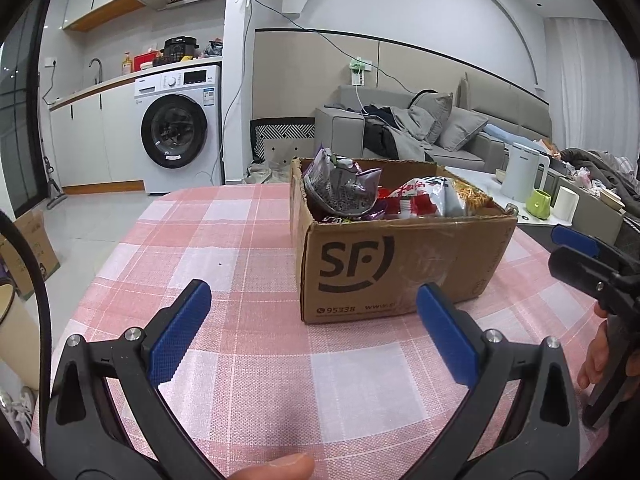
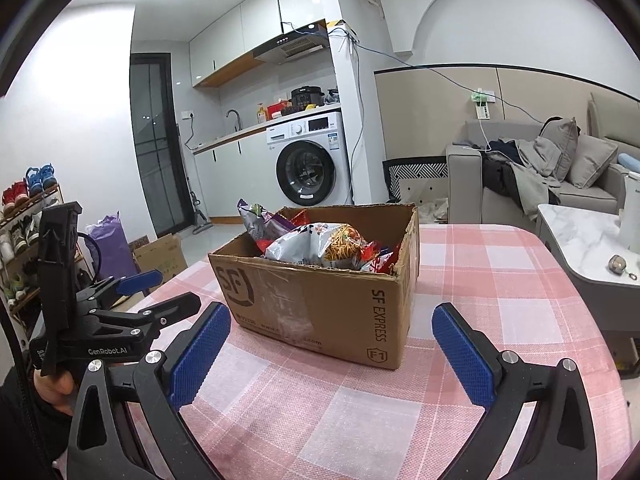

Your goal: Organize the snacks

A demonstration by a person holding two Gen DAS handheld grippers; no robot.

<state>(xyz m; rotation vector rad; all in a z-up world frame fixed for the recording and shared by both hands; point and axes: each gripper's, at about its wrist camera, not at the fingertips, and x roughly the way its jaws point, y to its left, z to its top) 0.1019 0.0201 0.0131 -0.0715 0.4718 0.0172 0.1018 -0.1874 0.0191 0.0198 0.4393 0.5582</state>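
Snacks boxed, both tools wide and empty

We see the brown cardboard SF box [image 1: 400, 256] mid-bench, full of light, crinkly, slippery snack bags [image 2: 316, 246]; we would pinch a crimped edge with left tool [image 1: 312, 332] or right tool [image 2: 332, 356].

Pink-white checked tablecloth [image 1: 240, 240], brown box [image 1: 400, 264], blue-padded tongs [image 1: 312, 320].
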